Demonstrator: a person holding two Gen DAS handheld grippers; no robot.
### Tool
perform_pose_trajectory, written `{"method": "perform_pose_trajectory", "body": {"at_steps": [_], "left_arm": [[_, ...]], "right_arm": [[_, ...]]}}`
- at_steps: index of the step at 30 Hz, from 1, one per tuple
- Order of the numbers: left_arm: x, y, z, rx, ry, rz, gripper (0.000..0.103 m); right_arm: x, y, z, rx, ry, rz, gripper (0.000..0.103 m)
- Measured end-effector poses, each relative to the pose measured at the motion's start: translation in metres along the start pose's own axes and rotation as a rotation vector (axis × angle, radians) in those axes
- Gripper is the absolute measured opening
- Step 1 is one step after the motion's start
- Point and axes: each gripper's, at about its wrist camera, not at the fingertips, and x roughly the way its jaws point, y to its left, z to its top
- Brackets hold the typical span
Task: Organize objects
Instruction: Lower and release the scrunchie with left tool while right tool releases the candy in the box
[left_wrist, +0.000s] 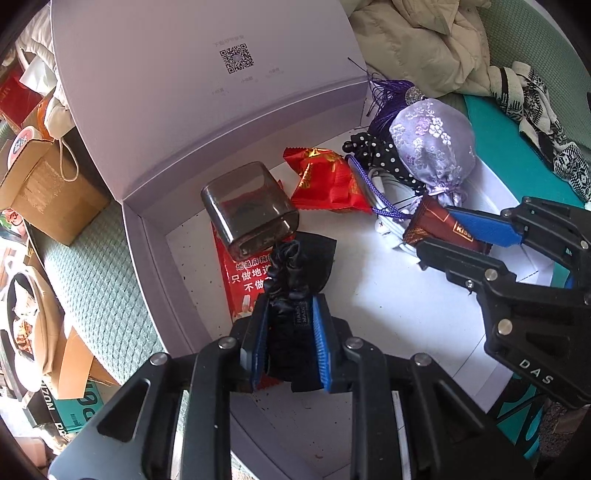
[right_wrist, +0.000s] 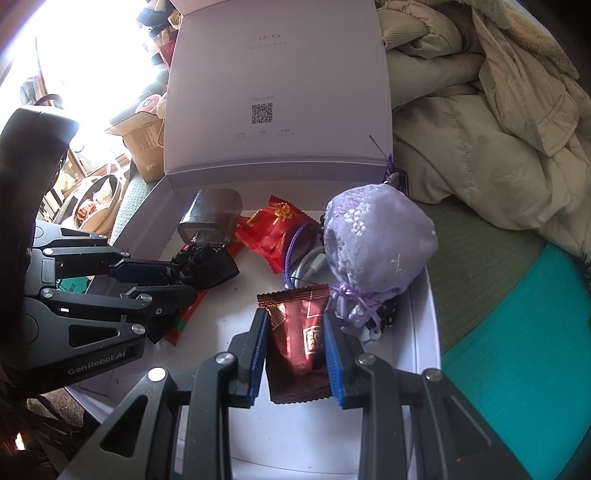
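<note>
A: On the left, our left gripper (left_wrist: 288, 332) is closed on the black pouch (left_wrist: 295, 280), over the near-left part of the open box (left_wrist: 155, 229). We should put it down gently beside the smoky cap (left_wrist: 249, 206), not on it.

B: Yes. On the right, our right gripper (right_wrist: 295, 350) clamps the brown wrapper (right_wrist: 297, 339) between both pads, just before the lilac bag (right_wrist: 373, 251) at the right edge. We should keep it low, so it does not slip.

Green quilted surface (left_wrist: 99, 291), beige coat (right_wrist: 480, 122) behind, bright daylight left
</note>
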Motion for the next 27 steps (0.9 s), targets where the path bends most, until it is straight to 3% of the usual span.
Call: {"method": "perform_pose_trajectory", "body": {"at_steps": [10, 12, 17, 27], "left_arm": [[0.005, -0.014, 0.002, 0.011, 0.026, 0.022, 0.041], [0.004, -0.018, 0.001, 0.016, 0.031, 0.041, 0.041], [-0.011, -0.019, -0.002, 0.009, 0.014, 0.039, 0.042], [-0.069, 0.014, -0.008, -0.053, -0.064, -0.002, 0.042]], "right_arm": [[-0.001, 0.006, 0.000, -0.014, 0.019, -0.022, 0.030], [-0.003, 0.008, 0.000, -0.022, 0.017, -0.023, 0.031], [-0.017, 0.012, 0.001, -0.031, -0.011, -0.018, 0.045], [-0.055, 0.011, 0.008, -0.008, -0.070, -0.034, 0.045]]}}
